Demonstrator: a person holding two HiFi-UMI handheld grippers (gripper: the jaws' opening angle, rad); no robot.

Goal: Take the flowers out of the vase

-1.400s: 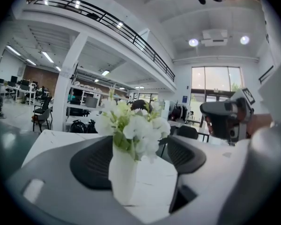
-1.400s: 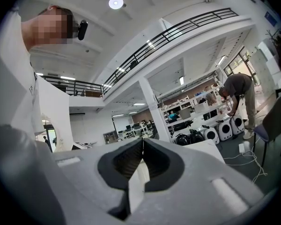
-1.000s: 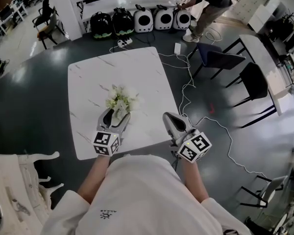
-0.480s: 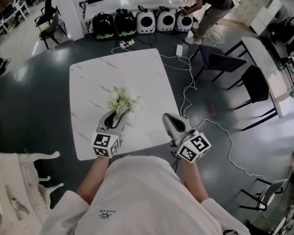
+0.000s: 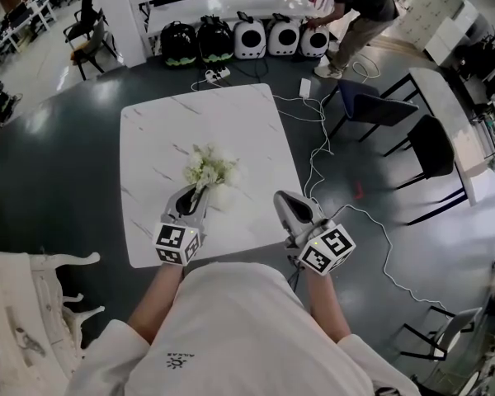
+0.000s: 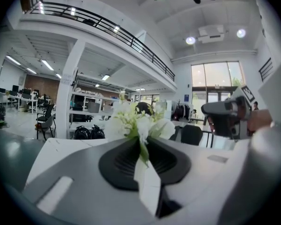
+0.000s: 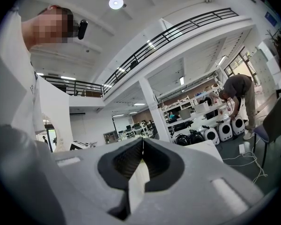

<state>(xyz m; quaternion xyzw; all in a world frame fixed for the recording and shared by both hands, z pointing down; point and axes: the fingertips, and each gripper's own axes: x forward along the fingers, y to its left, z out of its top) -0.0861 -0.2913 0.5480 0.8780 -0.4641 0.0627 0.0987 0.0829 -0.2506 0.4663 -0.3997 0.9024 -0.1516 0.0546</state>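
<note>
Flowers [image 5: 208,170]: a white and green bunch near the middle of the table [image 5: 190,114], a little toward its near edge.
Left gripper [image 5: 194,195]: over the near part of the table, pointing at the bunch; its jaws have just been closing and now pinch the green stems, with the blooms just past the tips.
Vase: I cannot make it out under the blooms.
Right gripper [image 5: 285,200]: at the near right edge of the table, jaws pressed together with nothing between them.
Cable [image 5: 313,151]: white, on the dark floor just right of the table.
Chairs [image 5: 433,143]: dark, well right of the table.
Carriers [image 5: 247,35]: a row on the floor beyond the far edge of the table; a person [image 5: 355,2] bends beside them.
Carved chair [image 5: 33,304]: white, left of the table's near corner.
</note>
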